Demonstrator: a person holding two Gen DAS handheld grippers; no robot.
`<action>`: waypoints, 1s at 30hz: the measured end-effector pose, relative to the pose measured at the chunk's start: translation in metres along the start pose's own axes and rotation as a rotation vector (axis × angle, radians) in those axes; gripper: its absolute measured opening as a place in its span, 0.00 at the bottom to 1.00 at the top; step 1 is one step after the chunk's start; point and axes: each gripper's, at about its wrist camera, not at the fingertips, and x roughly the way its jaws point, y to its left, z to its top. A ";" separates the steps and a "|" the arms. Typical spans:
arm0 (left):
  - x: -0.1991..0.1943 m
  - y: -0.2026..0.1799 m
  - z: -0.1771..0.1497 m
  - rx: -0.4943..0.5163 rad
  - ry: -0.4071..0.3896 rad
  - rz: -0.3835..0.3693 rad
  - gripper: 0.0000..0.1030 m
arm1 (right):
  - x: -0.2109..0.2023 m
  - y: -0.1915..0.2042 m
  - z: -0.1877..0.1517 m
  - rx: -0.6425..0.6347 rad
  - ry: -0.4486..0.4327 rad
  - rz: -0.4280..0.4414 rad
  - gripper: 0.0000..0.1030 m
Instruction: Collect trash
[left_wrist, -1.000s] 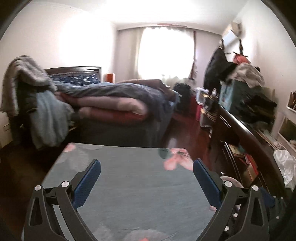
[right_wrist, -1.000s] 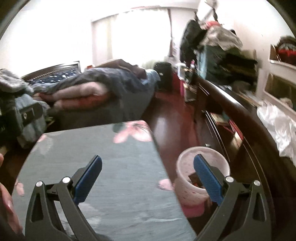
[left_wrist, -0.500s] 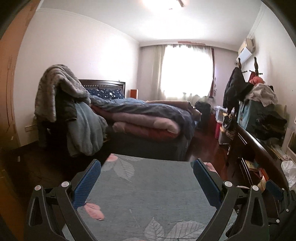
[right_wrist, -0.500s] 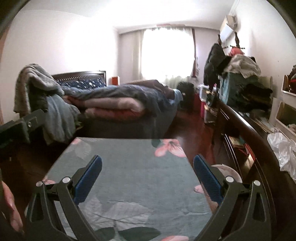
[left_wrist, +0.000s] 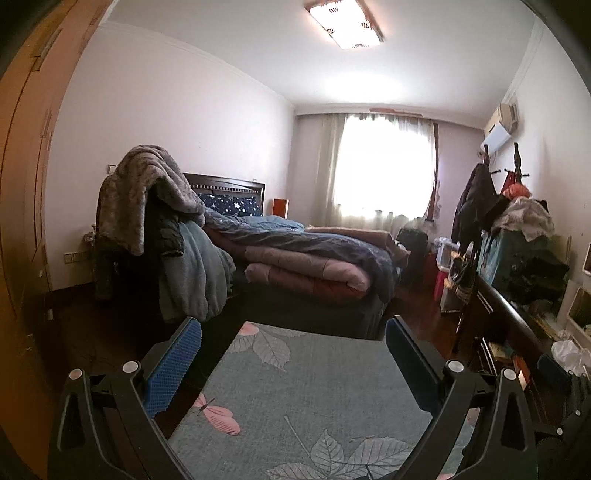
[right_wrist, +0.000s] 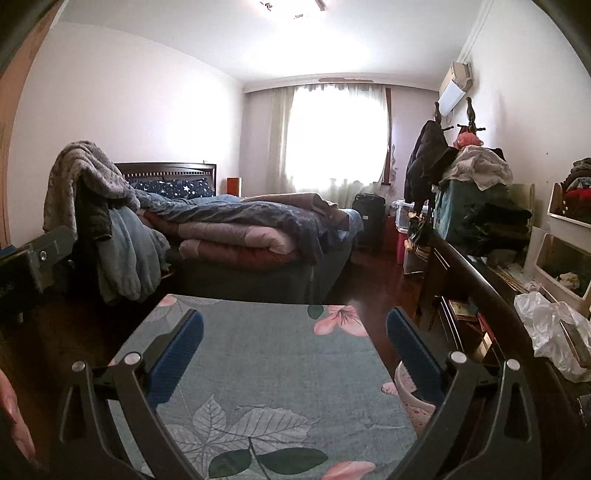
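a grey-green floral-print table stands on dark wood floor; nothing lies on it. beyond, folded quilts pile on the bed.

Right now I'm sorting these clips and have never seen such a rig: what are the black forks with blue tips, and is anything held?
No robot: a person carries a two-finger gripper in each hand, each with a camera looking along its fingers. One picture is from the left gripper, the other from the right gripper. Both are open and hold nothing. Below them lies a grey flowered cloth with nothing on it. Beyond is a bed. Beside the cloth, low on the right, stands a pink bin.
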 end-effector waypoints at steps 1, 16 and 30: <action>-0.004 0.001 0.001 0.000 -0.006 0.002 0.96 | -0.005 0.001 0.001 -0.001 -0.007 0.003 0.97; -0.034 0.000 0.004 0.007 -0.060 -0.003 0.96 | -0.037 0.005 0.009 -0.006 -0.067 0.016 0.97; -0.036 0.006 0.005 -0.007 -0.061 0.005 0.96 | -0.038 0.007 0.011 -0.008 -0.070 0.022 0.97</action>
